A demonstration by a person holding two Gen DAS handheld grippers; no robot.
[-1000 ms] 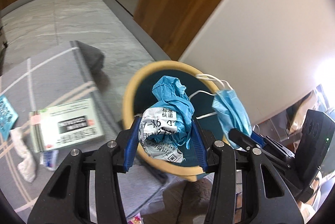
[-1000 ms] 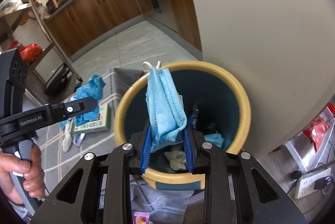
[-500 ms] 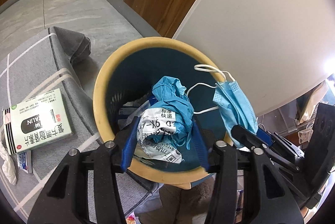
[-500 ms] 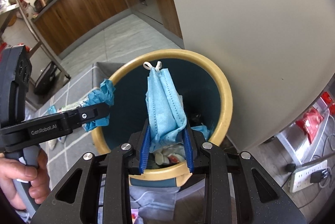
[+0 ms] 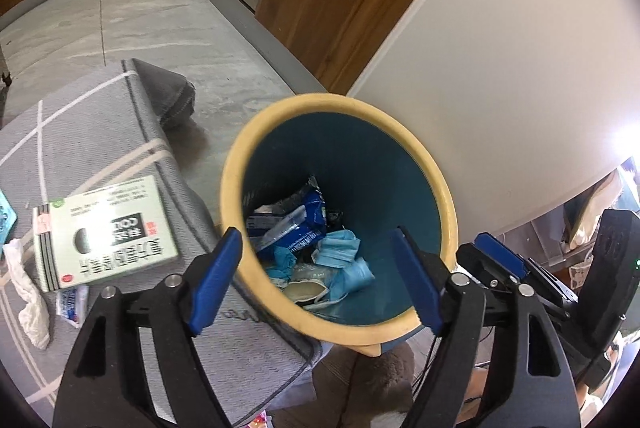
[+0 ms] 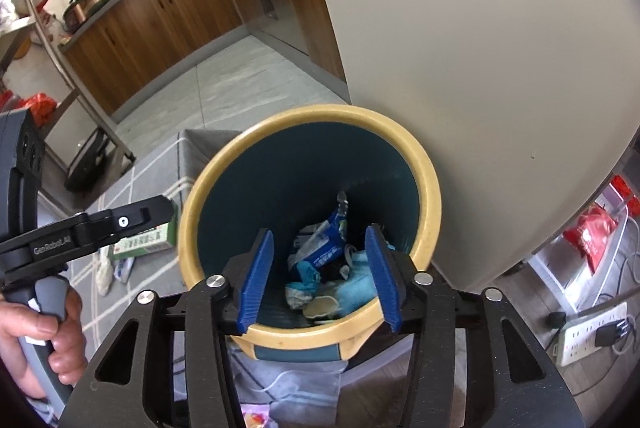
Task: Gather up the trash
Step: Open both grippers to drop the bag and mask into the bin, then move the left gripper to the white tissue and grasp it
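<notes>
Left gripper [image 5: 316, 280]: its blue jaws stand wide apart with nothing between them, over the near rim of the bin; half a second ago it was clamped on a crumpled wad of blue glove and printed paper.
Right gripper [image 6: 320, 276]: also spread and bare, poised above the bin mouth; the blue face mask it was pinching a moment ago is gone from its jaws.
Bin [image 5: 436, 184]: yellow-rimmed, dark blue inside, standing on the floor against the pale wall at the far corner of the grey rug [image 5: 92, 120].
Trash in the bin: a face mask [image 5: 338, 250], blue wrappers and pale scraps lie heaped at the bottom; both dropped pieces appear to have landed here.
Still on the rug: a green-and-white box [image 5: 106, 228] lies near the rug's right edge, with a white tissue [image 5: 24, 284] and a small packet [image 5: 72, 302] just beside it.
Meaning for the task: this drop looks complete; the rug litter is likely next.
</notes>
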